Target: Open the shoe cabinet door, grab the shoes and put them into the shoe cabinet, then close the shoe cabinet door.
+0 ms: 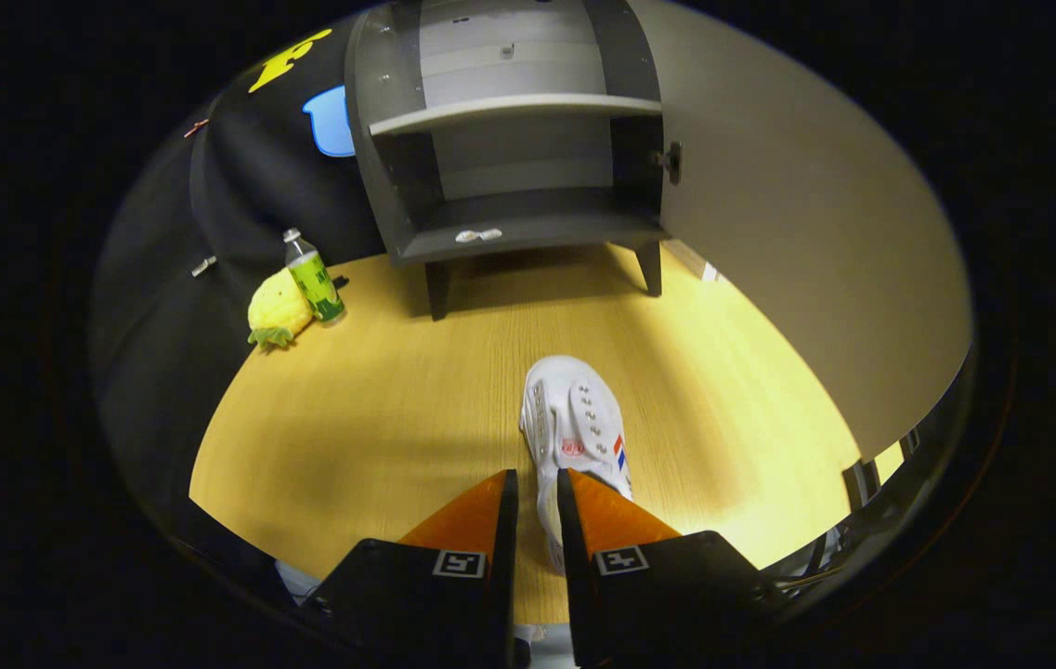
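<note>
Fingers: gripper (537, 485) narrowly parted, pinching the heel edge of a white canvas sneaker (574, 432) between them.
Floor: pale wooden board (379, 409).
Cabinet: grey wooden shoe cabinet (509, 139) at 12 o'clock beyond the shoe, its beige door (797, 232) swung open at 2 o'clock (shelves bare).
Bottle: green-labelled plastic bottle (312, 277) at 10 o'clock.
Toy: yellow plush pineapple (277, 311) touching the bottle.
</note>
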`<state>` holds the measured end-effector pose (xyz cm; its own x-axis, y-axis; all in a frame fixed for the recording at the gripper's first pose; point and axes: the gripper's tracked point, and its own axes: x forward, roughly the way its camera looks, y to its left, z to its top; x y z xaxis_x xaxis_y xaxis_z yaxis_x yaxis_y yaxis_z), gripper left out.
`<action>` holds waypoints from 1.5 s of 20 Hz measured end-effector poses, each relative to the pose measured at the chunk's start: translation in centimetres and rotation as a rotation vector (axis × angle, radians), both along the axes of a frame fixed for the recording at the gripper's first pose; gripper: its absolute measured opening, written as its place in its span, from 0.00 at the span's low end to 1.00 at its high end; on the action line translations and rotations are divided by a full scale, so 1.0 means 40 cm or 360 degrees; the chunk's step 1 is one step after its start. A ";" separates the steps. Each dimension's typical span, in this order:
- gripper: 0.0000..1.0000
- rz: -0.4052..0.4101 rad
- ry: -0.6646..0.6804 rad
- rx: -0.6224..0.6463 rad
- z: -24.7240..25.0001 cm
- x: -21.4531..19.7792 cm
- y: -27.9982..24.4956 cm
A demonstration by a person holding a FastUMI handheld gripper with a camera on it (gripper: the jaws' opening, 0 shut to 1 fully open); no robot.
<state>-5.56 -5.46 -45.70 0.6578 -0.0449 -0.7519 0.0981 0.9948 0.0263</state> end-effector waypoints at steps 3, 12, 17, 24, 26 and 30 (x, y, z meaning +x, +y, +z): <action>0.28 -0.0034 0.0034 0.0007 -0.051 -0.002 -0.012; 0.28 -0.0037 -0.0083 0.0044 -0.136 0.072 -0.005; 0.28 -0.0018 -0.0211 0.0020 -0.144 0.123 -0.002; 0.22 -0.0021 -0.0260 -0.0016 -0.158 0.149 -0.012; 0.23 0.0002 -0.0278 -0.0036 -0.161 0.153 -0.013; 0.21 -0.0041 -0.0303 -0.0030 -0.159 0.154 -0.020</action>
<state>0.58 -6.25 -52.05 0.7866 -0.0767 -0.6127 0.1185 0.9926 0.0279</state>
